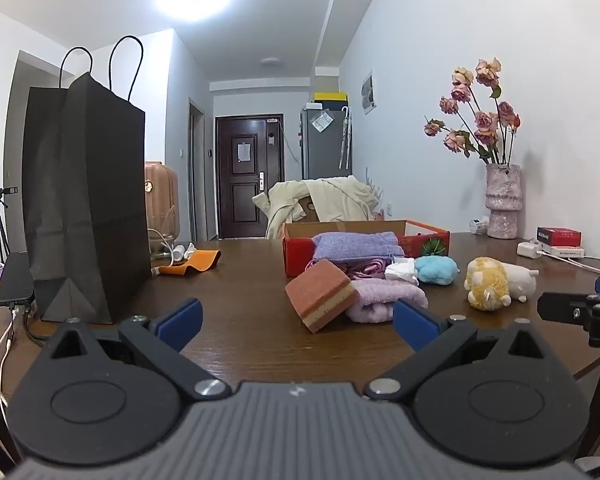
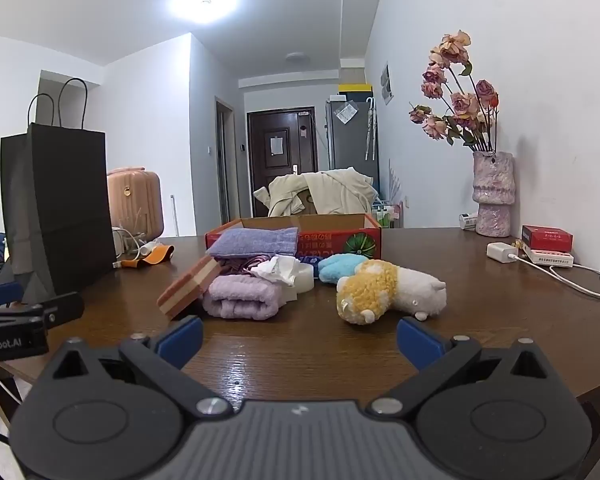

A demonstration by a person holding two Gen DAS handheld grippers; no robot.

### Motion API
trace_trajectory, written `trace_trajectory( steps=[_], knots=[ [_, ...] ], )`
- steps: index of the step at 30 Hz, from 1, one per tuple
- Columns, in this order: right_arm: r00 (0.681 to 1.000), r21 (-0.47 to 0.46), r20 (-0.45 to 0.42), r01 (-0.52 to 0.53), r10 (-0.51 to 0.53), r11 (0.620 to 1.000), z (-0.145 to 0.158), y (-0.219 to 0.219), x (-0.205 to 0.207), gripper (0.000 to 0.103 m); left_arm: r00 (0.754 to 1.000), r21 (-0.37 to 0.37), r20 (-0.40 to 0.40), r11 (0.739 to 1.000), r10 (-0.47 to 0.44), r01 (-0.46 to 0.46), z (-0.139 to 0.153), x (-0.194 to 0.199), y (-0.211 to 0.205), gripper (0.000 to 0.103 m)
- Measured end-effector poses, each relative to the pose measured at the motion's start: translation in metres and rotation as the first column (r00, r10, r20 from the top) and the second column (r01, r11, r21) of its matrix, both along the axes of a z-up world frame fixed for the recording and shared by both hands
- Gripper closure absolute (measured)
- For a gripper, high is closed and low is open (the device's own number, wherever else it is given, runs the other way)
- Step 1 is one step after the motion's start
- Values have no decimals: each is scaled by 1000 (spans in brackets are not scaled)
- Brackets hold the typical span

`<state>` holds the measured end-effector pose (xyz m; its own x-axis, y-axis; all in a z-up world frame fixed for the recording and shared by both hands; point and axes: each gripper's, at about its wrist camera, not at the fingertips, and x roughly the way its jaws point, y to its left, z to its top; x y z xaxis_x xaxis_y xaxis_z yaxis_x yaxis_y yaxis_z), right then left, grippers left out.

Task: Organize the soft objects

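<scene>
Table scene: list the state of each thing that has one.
left gripper: open, empty
right gripper: open, empty
red box: open on top
black paper bag: upright
lilac towel: rolled
sponge: tilted against towel
plush sheep: lying on side

You are working in a lived-in home.
Beyond your wooden table (image 2: 320,344) a hallway leads to a dark front door (image 2: 282,152); a fridge (image 2: 350,136), a pink suitcase (image 2: 136,196) and a vase of dried roses (image 2: 494,192) at the table's far right corner show it.

"nRobot.AI" on left claw (image 2: 16,308)
</scene>
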<state>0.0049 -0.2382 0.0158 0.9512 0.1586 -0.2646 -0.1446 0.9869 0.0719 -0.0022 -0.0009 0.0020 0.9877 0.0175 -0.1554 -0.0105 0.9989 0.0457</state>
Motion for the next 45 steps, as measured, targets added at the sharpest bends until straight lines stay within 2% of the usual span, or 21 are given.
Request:
trace_trajectory(
  steps=[7,45],
  knots=[
    [1000,-14,0,-10,10,1000,0,1,3,0,1000,-25,9,1000,-16,16,-2,-1,5,0],
    [1000,-2,0,-11,11,1000,-1,-1,4,0,1000,-22,14,1000,-11,11,0,3,6,0]
  ],
)
